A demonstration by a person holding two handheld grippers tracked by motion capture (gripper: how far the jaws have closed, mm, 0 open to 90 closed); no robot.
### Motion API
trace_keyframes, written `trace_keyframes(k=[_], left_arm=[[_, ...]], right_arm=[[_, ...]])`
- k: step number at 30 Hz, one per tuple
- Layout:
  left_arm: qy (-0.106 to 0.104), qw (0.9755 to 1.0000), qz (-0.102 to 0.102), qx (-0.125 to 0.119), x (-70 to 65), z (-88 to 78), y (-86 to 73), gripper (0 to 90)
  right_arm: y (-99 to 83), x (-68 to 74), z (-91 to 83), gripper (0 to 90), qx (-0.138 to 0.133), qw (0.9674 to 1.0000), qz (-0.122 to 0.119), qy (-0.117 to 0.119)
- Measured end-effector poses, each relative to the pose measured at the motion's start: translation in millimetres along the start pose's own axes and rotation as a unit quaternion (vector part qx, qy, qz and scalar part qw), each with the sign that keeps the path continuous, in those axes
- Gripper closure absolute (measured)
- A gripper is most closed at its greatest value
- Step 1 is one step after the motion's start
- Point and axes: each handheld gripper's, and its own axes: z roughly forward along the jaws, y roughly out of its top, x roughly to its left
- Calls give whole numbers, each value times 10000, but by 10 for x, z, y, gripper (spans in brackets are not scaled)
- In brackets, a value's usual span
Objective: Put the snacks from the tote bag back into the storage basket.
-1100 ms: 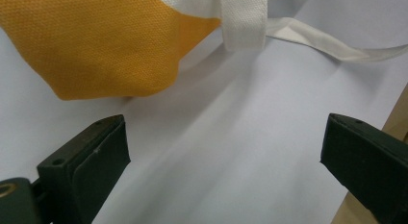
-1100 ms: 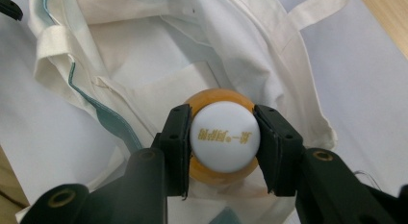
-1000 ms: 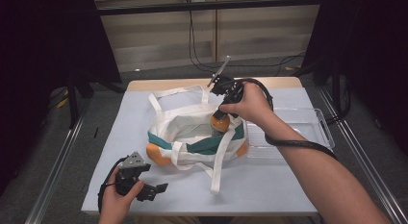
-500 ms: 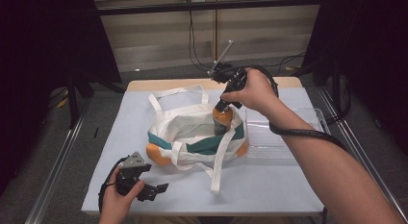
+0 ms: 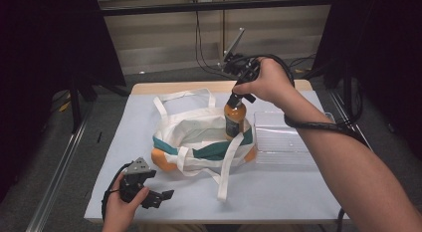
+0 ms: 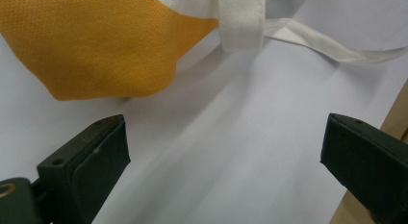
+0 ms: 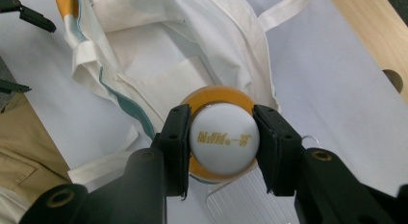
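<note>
The right tongs (image 7: 222, 142) clamp the white cap of an orange bottle (image 5: 235, 117), holding it upright, its base still inside the mouth of the cloth bag (image 5: 199, 130). The lift out looks about half done, I'd judge; carrying it to the clear plastic tray (image 5: 293, 142) beside the bag probably remains. The bag is soft woven fabric, white with teal and orange panels and floppy straps. The left tongs (image 5: 159, 198) rest wide open and empty on the pale desk (image 5: 278, 192).
</note>
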Motion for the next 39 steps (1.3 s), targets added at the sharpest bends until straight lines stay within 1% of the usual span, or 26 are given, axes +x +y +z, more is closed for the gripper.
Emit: trace_keyframes(k=[1, 3, 4, 6, 8, 10, 11, 13, 15, 18, 21, 25, 27, 28, 30, 36, 37, 39], left_arm=[[-6, 10000, -5, -6, 0, 1, 1, 28], [-4, 10000, 0, -12, 1, 2, 3, 28], [-3, 10000, 0, -11, 0, 2, 3, 28], [-1, 10000, -6, -13, 0, 3, 2, 28], [-6, 10000, -2, -9, 3, 3, 1, 28], [20, 10000, 3, 14, 2, 1, 2, 28], [-9, 10000, 0, 8, 3, 1, 1, 28], [-11, 10000, -8, 2, 2, -1, 0, 28], [10, 10000, 41, 47, 9, -6, 1, 28], [7, 10000, 41, 50, 10, -6, 0, 28], [6, 10000, 40, 46, 10, -7, -1, 28], [16, 10000, 25, 55, 13, -9, -4, 28], [18, 10000, 28, 55, 13, -10, -5, 28], [17, 10000, 25, 49, 12, -10, -5, 28], [20, 10000, 34, 56, 10, -10, -3, 28], [45, 10000, 40, 51, 8, -1, -4, 28], [50, 10000, 5, 51, 1, 3, -6, 28], [46, 10000, 68, 52, 5, 5, -2, 28]], right_arm=[[17, -3, -41, 604, 25, 10000, -26, -25], [23, 0, -59, 604, 21, 10000, -1, -56], [33, 1, -87, 604, 64, 10000, 1, -60], [46, -4, -128, 604, 53, 10000, 3, -59], [61, -9, -187, 604, 59, 10000, 62, -31], [77, -24, -245, 604, 71, 9999, 71, -5], [86, -25, -274, 604, 76, 9999, 128, -22], [101, -38, -325, 605, 85, 9999, 123, -43], [117, -44, -373, 604, 101, 9999, 105, -64], [138, -52, -443, 604, 50, 9998, 183, -76], [147, -63, -500, 604, 56, 9997, 225, -61], [140, -67, -563, 604, 46, 9998, 177, -108], [128, -77, -600, 604, -3, 9997, 211, -112], [112, -92, -648, 604, -39, 9996, 268, -87], [104, -101, -664, 605, -41, 9996, 248, -94], [40, -150, -801, 605, -107, 9993, 344, -62], [32, -159, -815, 604, -101, 9993, 363, -80], [5, -178, -851, 604, -111, 9991, 385, -132]])
